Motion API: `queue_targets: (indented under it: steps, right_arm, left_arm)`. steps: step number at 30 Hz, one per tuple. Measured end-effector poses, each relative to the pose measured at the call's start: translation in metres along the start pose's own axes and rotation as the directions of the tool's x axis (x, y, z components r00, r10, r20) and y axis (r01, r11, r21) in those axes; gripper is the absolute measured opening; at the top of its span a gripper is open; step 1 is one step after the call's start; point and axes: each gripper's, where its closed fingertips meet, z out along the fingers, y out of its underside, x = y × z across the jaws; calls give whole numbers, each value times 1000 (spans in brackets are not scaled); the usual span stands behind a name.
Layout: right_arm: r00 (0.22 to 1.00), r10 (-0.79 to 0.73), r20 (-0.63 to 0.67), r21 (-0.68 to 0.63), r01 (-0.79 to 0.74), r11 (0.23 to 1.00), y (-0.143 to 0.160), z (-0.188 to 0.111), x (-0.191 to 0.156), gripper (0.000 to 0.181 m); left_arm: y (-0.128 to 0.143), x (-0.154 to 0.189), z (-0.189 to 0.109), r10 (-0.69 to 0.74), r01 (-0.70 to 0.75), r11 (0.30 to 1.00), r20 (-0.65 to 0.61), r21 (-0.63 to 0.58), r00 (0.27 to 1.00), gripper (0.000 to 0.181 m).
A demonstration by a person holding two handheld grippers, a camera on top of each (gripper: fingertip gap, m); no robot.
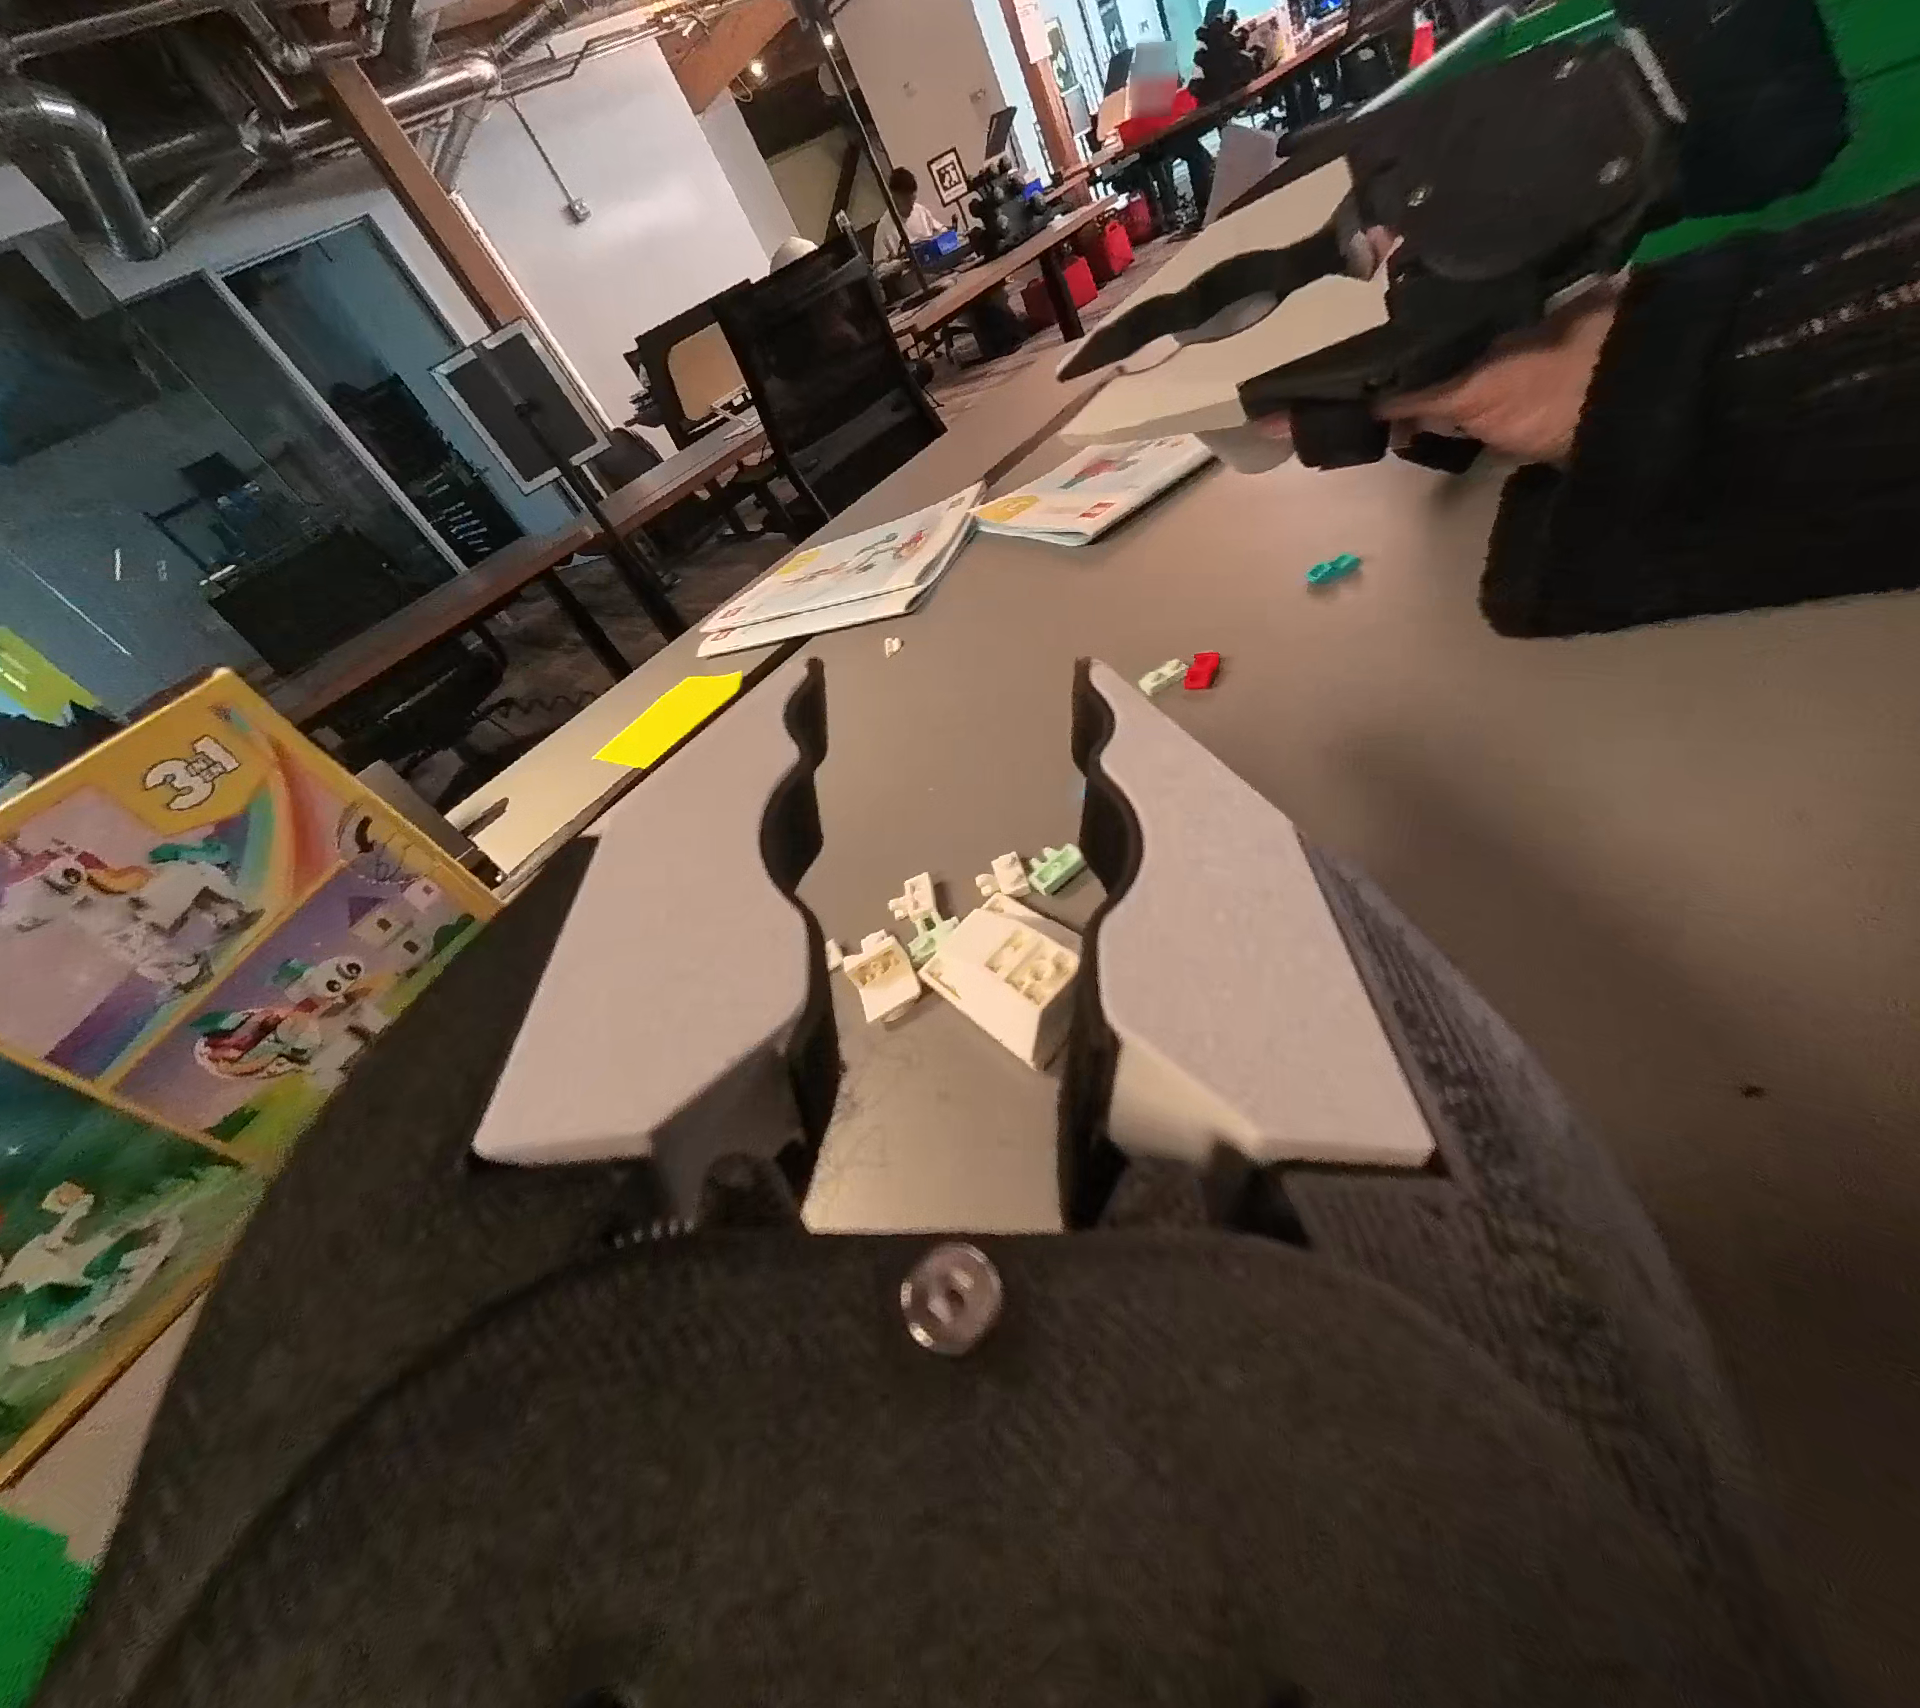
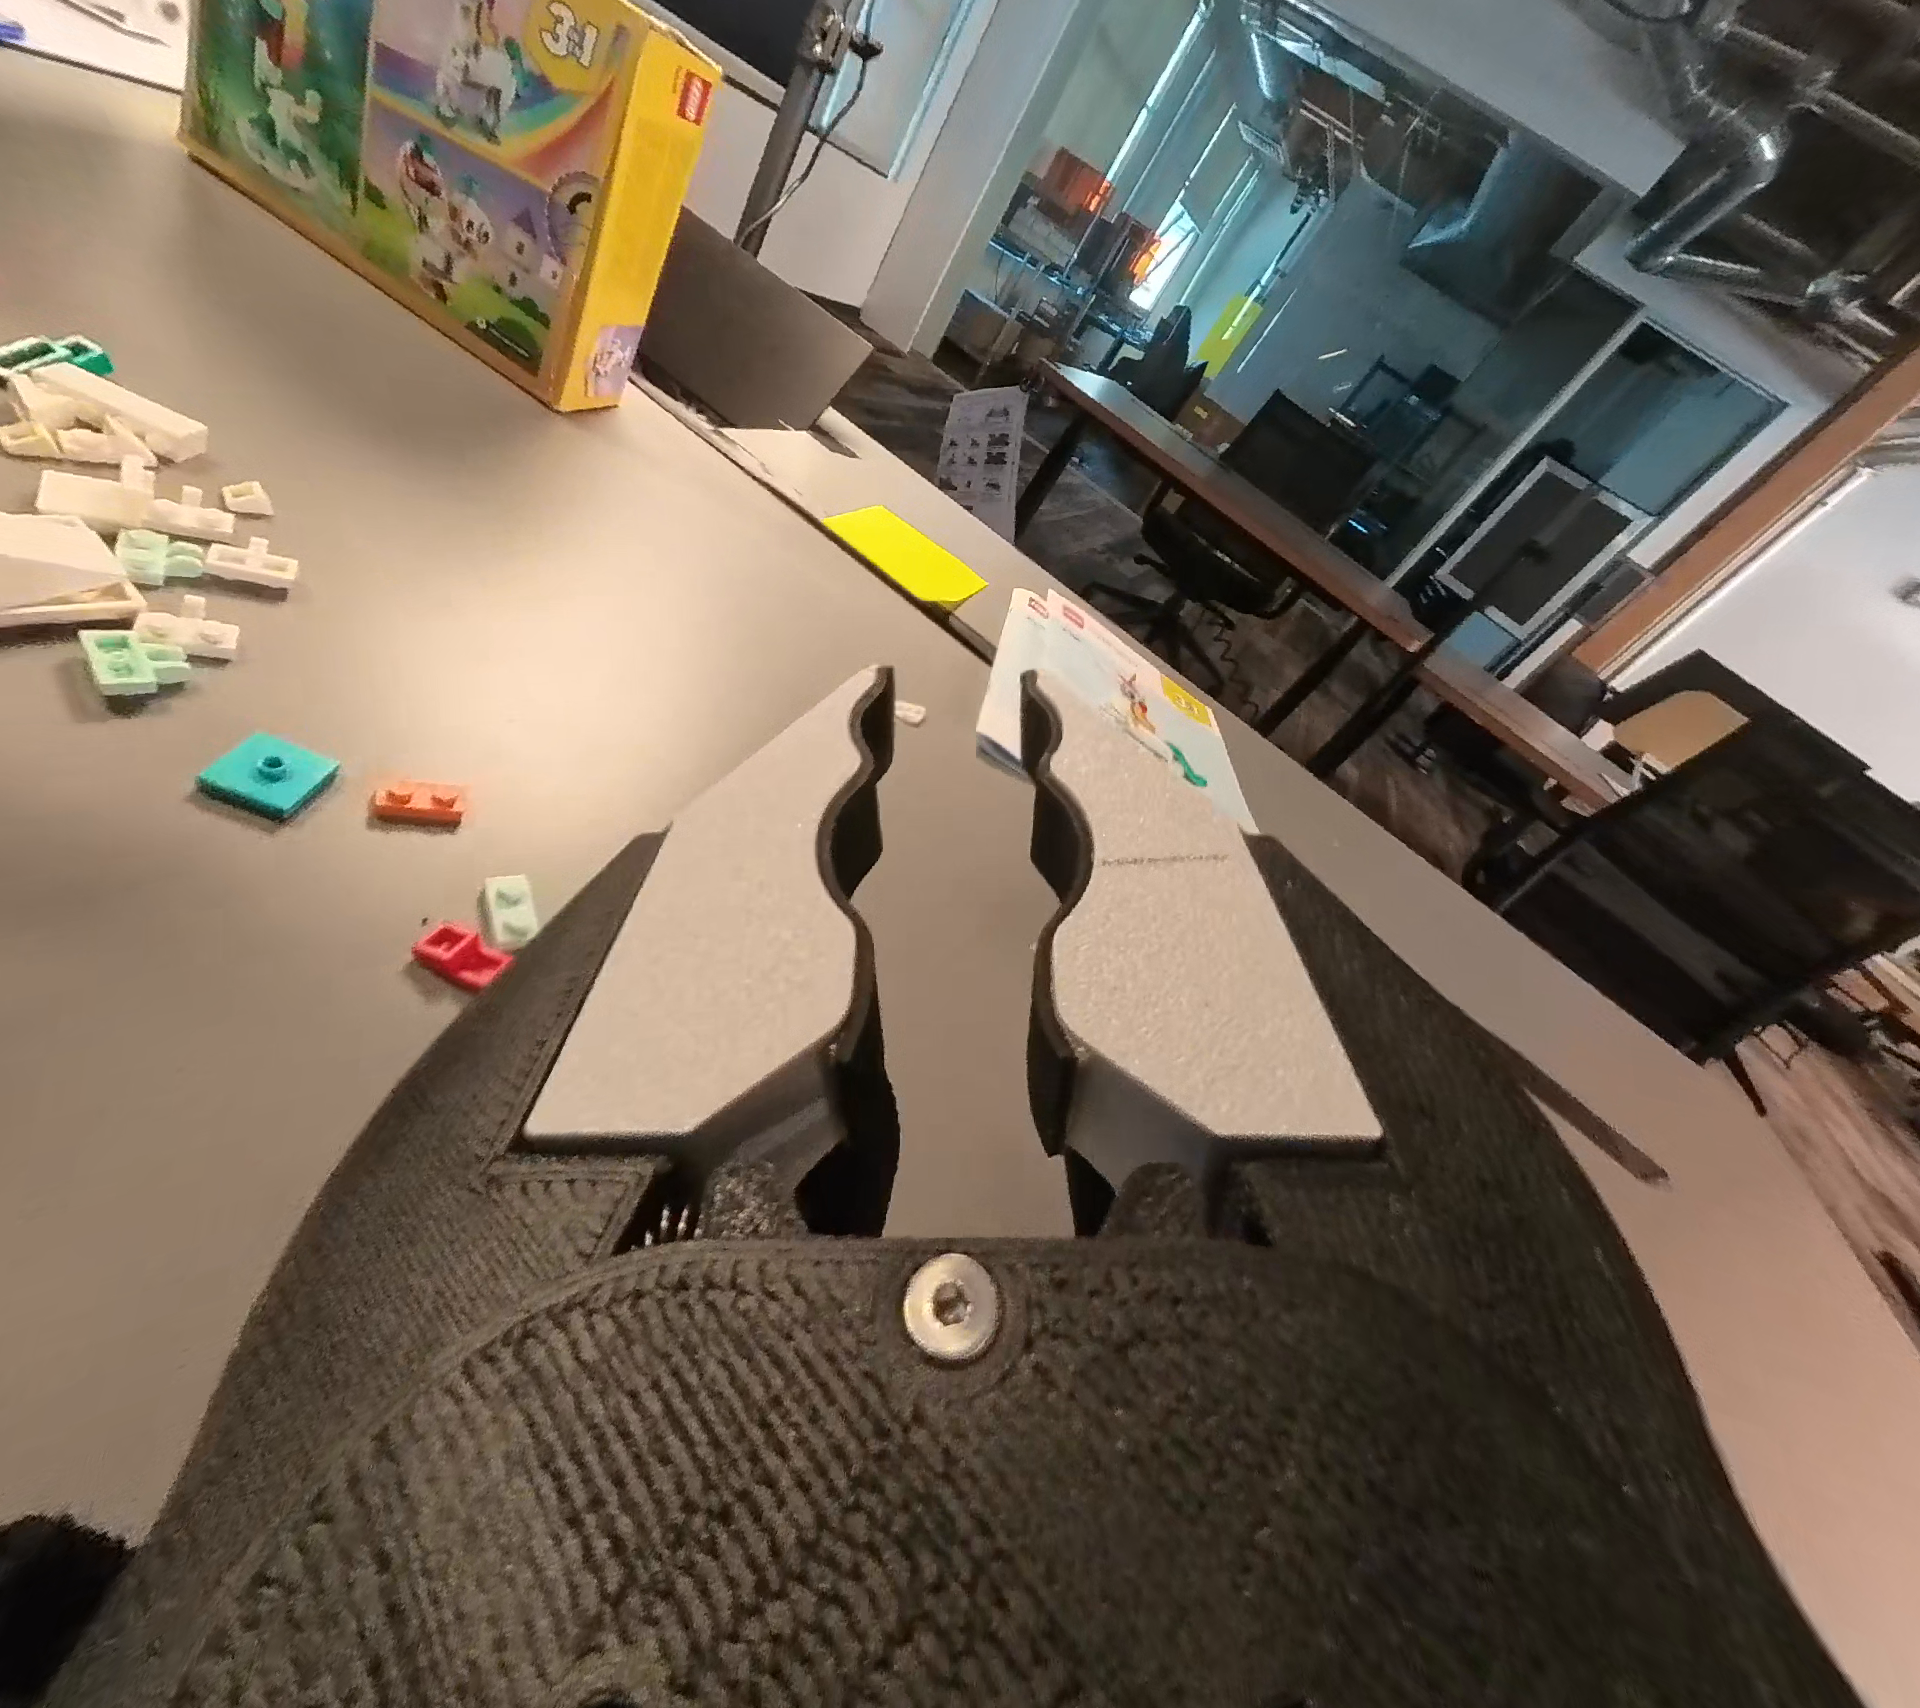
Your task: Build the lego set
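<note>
My left gripper (image 1: 948, 682) is open and low over the grey table (image 1: 1507, 879). A small pile of white and mint bricks (image 1: 997, 957) lies on the table between its fingers, untouched. My right gripper (image 2: 956, 692) is open and empty, held above the table (image 2: 499, 453). It also shows in the left wrist view (image 1: 1153, 391), raised at the upper right in a person's hand. To its left lie a red brick (image 2: 457, 952), a mint brick (image 2: 509, 898), an orange plate (image 2: 419, 801) and a teal square plate (image 2: 268, 773).
A yellow toy box (image 1: 208, 931) (image 2: 416, 100) stands at the table's far edge. Two instruction booklets (image 1: 862, 578) (image 2: 1132, 723) and a yellow sticky note (image 1: 675, 718) (image 2: 904, 562) lie near that edge. More white bricks (image 2: 104, 495) lie scattered. A teal brick (image 1: 1333, 569) lies apart. Some 15 centimeters of space lies between my two pairs of fingers. About 10 centimeters separates my left fingertips from the teal square plate (image 2: 268, 773).
</note>
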Motion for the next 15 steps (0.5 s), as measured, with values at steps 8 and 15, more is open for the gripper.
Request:
queue_targets:
  steps: [8,15]
  right_arm:
    - [998,35,57,60,-39,997,-2,12,5,22]
    - [975,-40,217,111,16,994,0,-8,-9,33]
  left_arm:
    - [0,-11,0,-61,61,998,26,25,998,46]
    - [-9,-19,-5,-106,102,988,28,116,994,52]
